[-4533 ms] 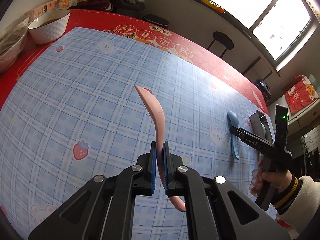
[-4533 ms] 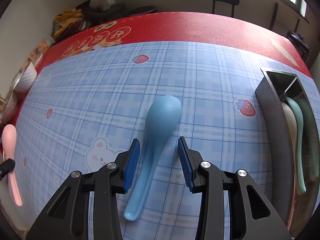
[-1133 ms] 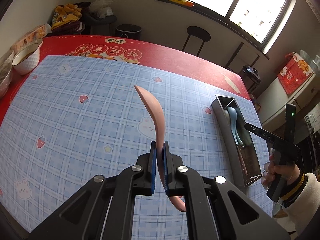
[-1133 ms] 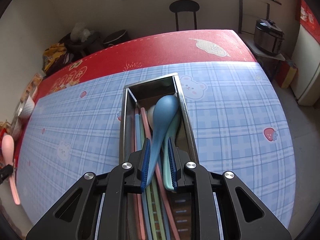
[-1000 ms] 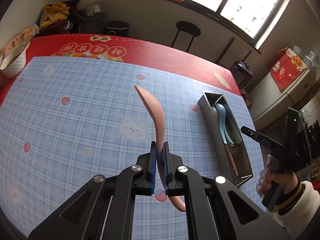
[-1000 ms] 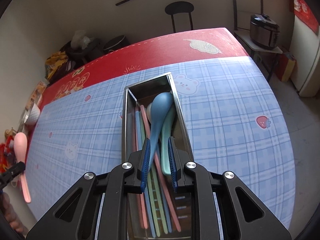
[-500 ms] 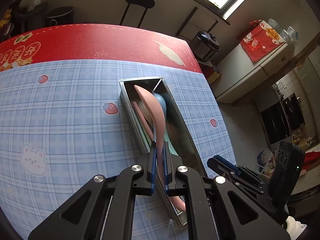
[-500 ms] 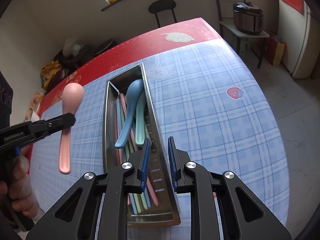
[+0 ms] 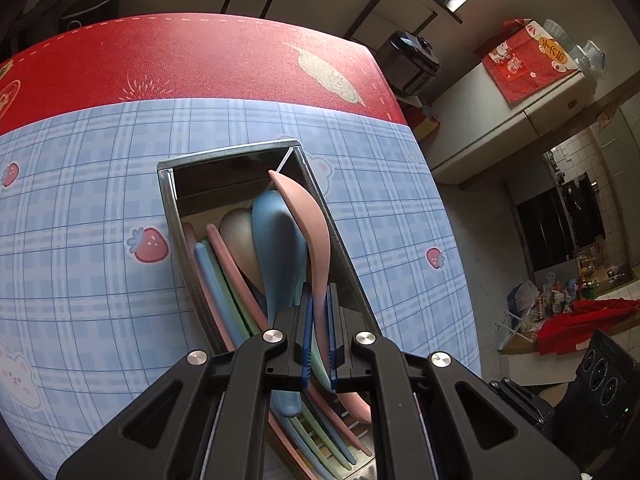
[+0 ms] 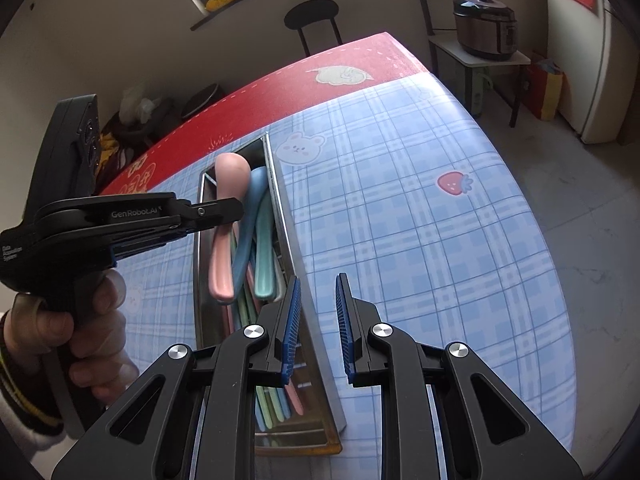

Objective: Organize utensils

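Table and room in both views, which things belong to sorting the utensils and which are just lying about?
Job:
pink spoon in the shut left gripper
metal tray
blue spoon, green spoon, chopsticks inside
right gripper, empty

Lying about:
rice cooker
stool

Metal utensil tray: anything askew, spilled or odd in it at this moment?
Nothing spilled or damaged. The pink spoon is not lying in the metal tray yet: the left tongs grip its handle, holding it tilted above the blue spoon. The right tongs stand empty over the tray's near edge.
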Tool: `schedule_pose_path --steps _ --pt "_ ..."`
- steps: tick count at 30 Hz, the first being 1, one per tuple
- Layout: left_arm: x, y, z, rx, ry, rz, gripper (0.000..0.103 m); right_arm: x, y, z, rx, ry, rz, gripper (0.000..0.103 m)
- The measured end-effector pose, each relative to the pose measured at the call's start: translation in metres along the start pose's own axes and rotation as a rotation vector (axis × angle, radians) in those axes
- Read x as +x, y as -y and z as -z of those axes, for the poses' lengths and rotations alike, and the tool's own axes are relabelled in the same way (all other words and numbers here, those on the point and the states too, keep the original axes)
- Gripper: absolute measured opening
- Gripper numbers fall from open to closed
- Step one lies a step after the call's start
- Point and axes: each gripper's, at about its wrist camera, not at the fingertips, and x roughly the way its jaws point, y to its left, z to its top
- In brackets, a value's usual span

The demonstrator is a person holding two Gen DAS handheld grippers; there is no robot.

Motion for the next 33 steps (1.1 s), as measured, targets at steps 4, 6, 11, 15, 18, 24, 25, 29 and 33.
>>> schedule_pose_path --steps 4,6,11,15,18,24,25,29,33 --pt "0.008 -0.004 -0.005 0.01 -0.016 -0.022 0.006 0.001 -0.001 0.0 0.004 -0.002 0.0 0.019" --pt "0.011 -0.001 -0.009 0.04 -0.015 -0.048 0.007 0.001 -0.002 0.0 0.005 -0.002 -0.001 0.019" --pt "0.002 0.002 -0.01 0.108 -0.014 -0.084 0.009 0.002 -0.008 0.0 0.001 -0.002 0.0 0.019" --pt "-0.012 0.002 -0.008 0.129 0.0 -0.091 0.013 0.001 -0.015 0.0 -0.003 0.001 -0.004 0.019" --pt "-0.026 0.001 -0.006 0.141 0.012 -0.093 0.019 -0.001 -0.023 0.0 -0.009 0.005 -0.009 0.019" --pt "-0.06 -0.003 0.003 0.151 0.044 -0.106 0.031 -0.008 -0.039 0.0 -0.007 0.019 -0.019 0.019" --pt "-0.067 -0.005 0.005 0.155 0.053 -0.111 0.032 -0.01 -0.043 0.0 -0.008 0.023 -0.021 0.019" --pt "-0.099 -0.008 0.014 0.178 0.099 -0.138 0.043 -0.017 -0.06 0.001 -0.021 0.035 -0.027 0.019" --pt "-0.135 -0.017 0.023 0.192 0.156 -0.17 0.054 -0.027 -0.077 0.002 -0.044 0.041 -0.028 0.019"
